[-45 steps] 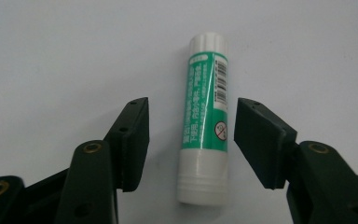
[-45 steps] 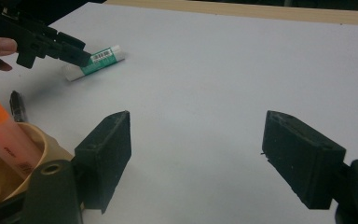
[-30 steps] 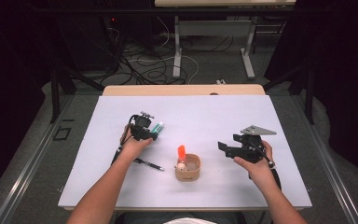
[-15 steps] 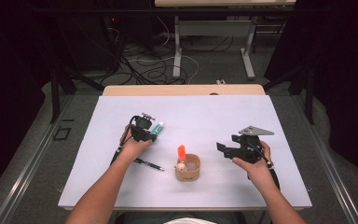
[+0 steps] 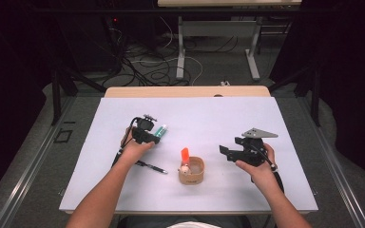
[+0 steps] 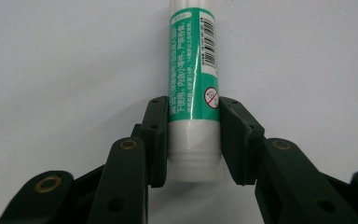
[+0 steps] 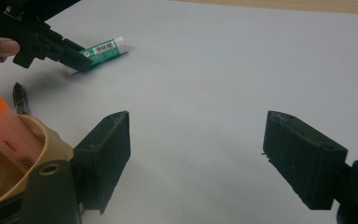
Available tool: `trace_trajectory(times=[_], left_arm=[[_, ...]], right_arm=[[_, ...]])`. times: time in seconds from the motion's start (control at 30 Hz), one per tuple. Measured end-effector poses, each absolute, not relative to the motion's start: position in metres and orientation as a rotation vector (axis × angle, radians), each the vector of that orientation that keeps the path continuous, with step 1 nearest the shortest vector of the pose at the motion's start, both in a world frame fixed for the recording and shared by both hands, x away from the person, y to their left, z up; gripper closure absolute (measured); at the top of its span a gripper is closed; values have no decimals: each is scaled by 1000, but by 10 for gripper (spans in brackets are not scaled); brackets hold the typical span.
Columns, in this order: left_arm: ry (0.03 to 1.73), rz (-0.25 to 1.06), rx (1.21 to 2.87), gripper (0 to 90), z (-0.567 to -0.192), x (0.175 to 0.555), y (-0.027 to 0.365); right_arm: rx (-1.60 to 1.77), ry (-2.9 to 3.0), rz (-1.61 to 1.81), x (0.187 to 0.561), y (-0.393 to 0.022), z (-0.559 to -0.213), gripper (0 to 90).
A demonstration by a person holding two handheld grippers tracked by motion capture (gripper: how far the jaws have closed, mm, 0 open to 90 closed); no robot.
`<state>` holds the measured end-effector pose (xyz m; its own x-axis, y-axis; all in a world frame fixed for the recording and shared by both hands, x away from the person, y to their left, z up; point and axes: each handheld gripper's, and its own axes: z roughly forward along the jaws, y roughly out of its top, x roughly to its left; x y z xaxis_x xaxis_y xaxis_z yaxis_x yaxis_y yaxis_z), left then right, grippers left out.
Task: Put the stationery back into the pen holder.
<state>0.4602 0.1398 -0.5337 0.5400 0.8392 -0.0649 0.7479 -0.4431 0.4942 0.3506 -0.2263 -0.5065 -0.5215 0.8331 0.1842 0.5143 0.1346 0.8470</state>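
Observation:
A green-and-white glue stick (image 6: 193, 70) lies on the white table (image 5: 204, 118), left of middle. My left gripper (image 6: 193, 105) has just been closing its jaws, and both pads now press on the tube's white lower end. In the high view the left gripper (image 5: 153, 137) sits at the near end of the glue stick (image 5: 160, 129). My right gripper (image 5: 225, 153) is held at the right, pointing left. In its own view the right gripper (image 7: 198, 135) is open, with bare table between the jaws. That view also has the left gripper (image 7: 81, 63) on the glue stick (image 7: 103, 50).
A small tan cup (image 5: 192, 176) stands near the front middle, with an orange marker (image 5: 185, 154) sticking up from it. A black pen (image 5: 151, 166) lies flat to the cup's left. In the right gripper view the cup (image 7: 51, 144) is close beside the left jaw.

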Motion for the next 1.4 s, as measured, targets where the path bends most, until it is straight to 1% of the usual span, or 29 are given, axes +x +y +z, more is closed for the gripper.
trace_trajectory(times=[0.07, 0.2, 0.63, 0.77, 0.8, 0.97, 1.07, 1.17, 1.2, 1.4], left_arm=[[1292, 262, 2302, 653, -532, 459, 140], [1282, 222, 2287, 652, -525, 457, 142], [1233, 113, 2228, 653, -486, 441, 144], [1204, 90, 2244, 653, -476, 439, 140], [1221, 77, 2233, 653, -473, 437, 138], [1175, 50, 2273, 652, -462, 436, 131], [1146, 33, 2291, 653, -456, 437, 126], [1138, -3, 2303, 653, -451, 441, 121], [1113, -4, 2323, 652, -450, 444, 119], [1131, -53, 2345, 653, -442, 455, 106]], right_arm=[[1297, 2086, 1332, 351, -226, -506, 230], [1263, 2084, 1330, 354, -225, -501, 230], [1147, 2130, 1378, 361, -213, -486, 227], [1122, 2129, 1357, 369, -211, -481, 202], [1120, 2131, 1357, 371, -211, -480, 192], [1141, 2162, 1385, 381, -204, -473, 157], [1028, 2222, 1353, 386, -199, -467, 148], [870, 2259, 1257, 393, -191, -460, 157], [828, 2265, 1230, 396, -188, -458, 159], [581, 2305, 1078, 411, -172, -451, 199]])
